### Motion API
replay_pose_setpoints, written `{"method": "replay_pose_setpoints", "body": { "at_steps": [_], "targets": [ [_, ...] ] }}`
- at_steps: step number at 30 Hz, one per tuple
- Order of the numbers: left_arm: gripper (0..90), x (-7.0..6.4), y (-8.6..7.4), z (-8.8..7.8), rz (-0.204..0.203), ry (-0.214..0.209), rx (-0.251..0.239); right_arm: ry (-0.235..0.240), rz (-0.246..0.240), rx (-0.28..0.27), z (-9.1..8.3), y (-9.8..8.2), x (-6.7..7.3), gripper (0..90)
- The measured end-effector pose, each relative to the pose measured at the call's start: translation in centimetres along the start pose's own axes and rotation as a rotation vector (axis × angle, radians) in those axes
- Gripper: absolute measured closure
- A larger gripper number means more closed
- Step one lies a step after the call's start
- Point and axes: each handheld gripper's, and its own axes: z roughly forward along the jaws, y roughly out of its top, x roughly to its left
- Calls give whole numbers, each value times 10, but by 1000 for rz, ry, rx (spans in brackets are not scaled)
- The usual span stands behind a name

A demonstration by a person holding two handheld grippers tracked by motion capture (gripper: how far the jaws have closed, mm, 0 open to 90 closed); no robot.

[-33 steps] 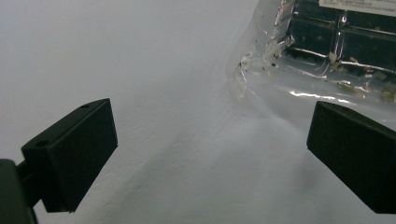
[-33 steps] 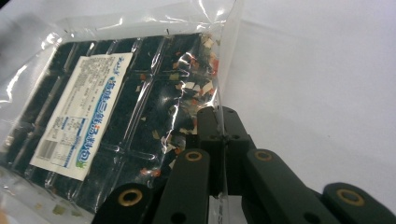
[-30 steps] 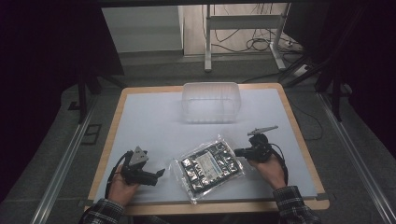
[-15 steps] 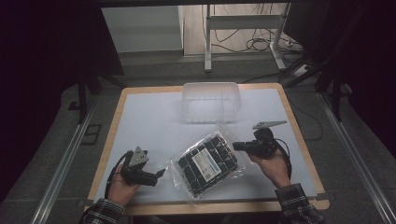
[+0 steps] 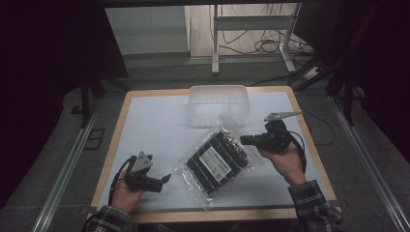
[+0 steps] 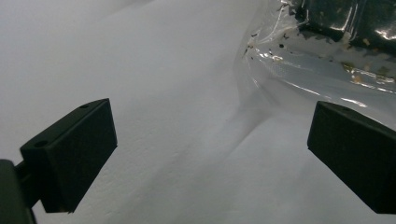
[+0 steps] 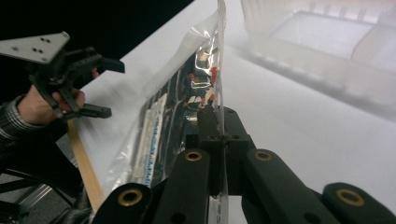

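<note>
Since the frames half a second and a second back, the clear bag has swung: its far edge is lifted and turned toward the container, and the right hand has come up and away from the near edge; the left hand has scarcely shifted.

Table: white top, wooden rim, carrying everything in use. Clear plastic container stands at the far middle, open side up, apart from the bag. Judged to be the destination, since the bag's lifted end points toward it.

Bag: clear plastic, dark packed pieces and a pale label inside. It sits at the table's middle, tilted, its near-left corner resting on the white top and its far-right edge raised.

Right gripper: jaws closed flat on the bag's thin edge, the plastic running upright between them in the right gripper view. Gripping the seam rather than the bulky middle gives a firm pinch on film alone.

Left gripper: jaws wide apart, holding nothing, low over the table just beside the bag's near-left corner. The left gripper view puts the bag's edge ahead, toward the right jaw. Probably placed to take that corner and steady the load.
</note>
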Motion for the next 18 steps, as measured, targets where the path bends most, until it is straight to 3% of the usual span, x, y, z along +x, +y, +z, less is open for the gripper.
{"method": "replay_pose_setpoints", "body": {
  "at_steps": [18],
  "targets": [
    [12, -4, 1, 4, 31, 10, 4, 27, -94, -20, -13, 53, 30, 888]
  ]
}}
